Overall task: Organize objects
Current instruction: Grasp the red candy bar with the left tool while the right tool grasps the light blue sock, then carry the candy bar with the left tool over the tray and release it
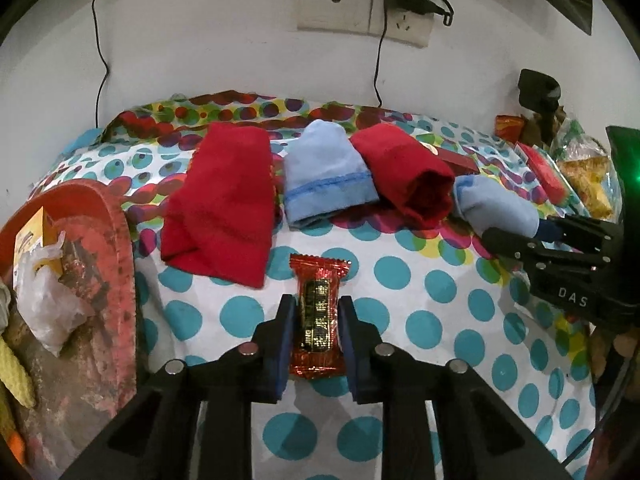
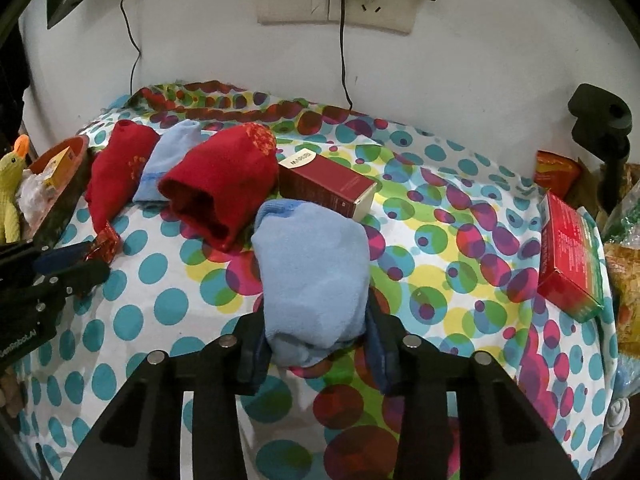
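A red foil candy (image 1: pixel 318 280) lies on the spotted cloth (image 1: pixel 400 272), and my left gripper (image 1: pixel 318 306) is shut on its sides. In the right wrist view the same left gripper (image 2: pixel 86 258) shows at the left edge with the candy (image 2: pixel 106 244) at its tips. My right gripper (image 2: pixel 316 320) is shut on a light blue sock (image 2: pixel 312 264), which bulges up between the fingers. In the left wrist view that sock (image 1: pixel 496 208) sits at the right gripper's (image 1: pixel 516 232) tips. Two red socks (image 1: pixel 218 204) (image 1: pixel 404 172) and another blue sock (image 1: pixel 324 168) lie behind.
A worn red basin (image 1: pixel 116 232) holding a bag and a small box stands at the left, with a yellow duck toy (image 2: pixel 10 184) beside it. A dark red carton (image 2: pixel 328 186) lies behind the held sock. A red box (image 2: pixel 568 252) and snack packets (image 1: pixel 588 176) crowd the right edge.
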`<state>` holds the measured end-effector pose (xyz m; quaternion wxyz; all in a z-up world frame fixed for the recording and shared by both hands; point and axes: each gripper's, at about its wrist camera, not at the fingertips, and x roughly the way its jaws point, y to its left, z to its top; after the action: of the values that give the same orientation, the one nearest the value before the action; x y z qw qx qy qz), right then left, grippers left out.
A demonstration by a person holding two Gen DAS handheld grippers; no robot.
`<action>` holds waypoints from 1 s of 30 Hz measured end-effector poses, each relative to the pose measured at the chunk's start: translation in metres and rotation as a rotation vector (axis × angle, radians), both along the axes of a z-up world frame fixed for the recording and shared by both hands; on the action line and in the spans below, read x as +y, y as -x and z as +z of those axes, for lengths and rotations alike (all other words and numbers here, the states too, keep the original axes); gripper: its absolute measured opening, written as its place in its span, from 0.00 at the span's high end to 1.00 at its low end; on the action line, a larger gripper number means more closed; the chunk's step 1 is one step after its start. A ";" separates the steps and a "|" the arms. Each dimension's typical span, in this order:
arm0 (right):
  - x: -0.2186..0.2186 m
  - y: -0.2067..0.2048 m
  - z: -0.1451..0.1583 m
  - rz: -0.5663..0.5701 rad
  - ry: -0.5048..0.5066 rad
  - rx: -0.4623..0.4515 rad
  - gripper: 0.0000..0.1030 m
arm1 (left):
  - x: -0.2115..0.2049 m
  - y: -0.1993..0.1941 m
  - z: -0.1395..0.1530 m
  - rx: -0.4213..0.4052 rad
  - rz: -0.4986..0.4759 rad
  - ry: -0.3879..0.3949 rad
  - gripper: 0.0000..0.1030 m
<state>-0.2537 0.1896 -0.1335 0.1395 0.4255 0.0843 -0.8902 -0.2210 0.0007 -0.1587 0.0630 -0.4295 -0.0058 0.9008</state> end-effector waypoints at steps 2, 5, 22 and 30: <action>0.002 0.000 0.000 -0.006 0.003 0.003 0.65 | 0.002 0.000 0.000 0.001 -0.006 0.012 0.79; 0.002 0.000 0.000 -0.006 -0.004 0.005 0.65 | 0.006 -0.002 0.001 0.009 -0.016 0.029 0.79; -0.004 -0.002 -0.001 -0.005 -0.061 0.024 0.65 | 0.013 -0.025 0.017 0.028 -0.033 0.026 0.79; -0.005 -0.003 -0.001 -0.007 -0.062 0.025 0.65 | 0.001 -0.038 0.035 0.031 -0.013 -0.016 0.79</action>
<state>-0.2507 0.1844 -0.1344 0.1218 0.4187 0.1123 -0.8929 -0.1835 0.0019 -0.1233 0.0723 -0.4149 -0.0092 0.9070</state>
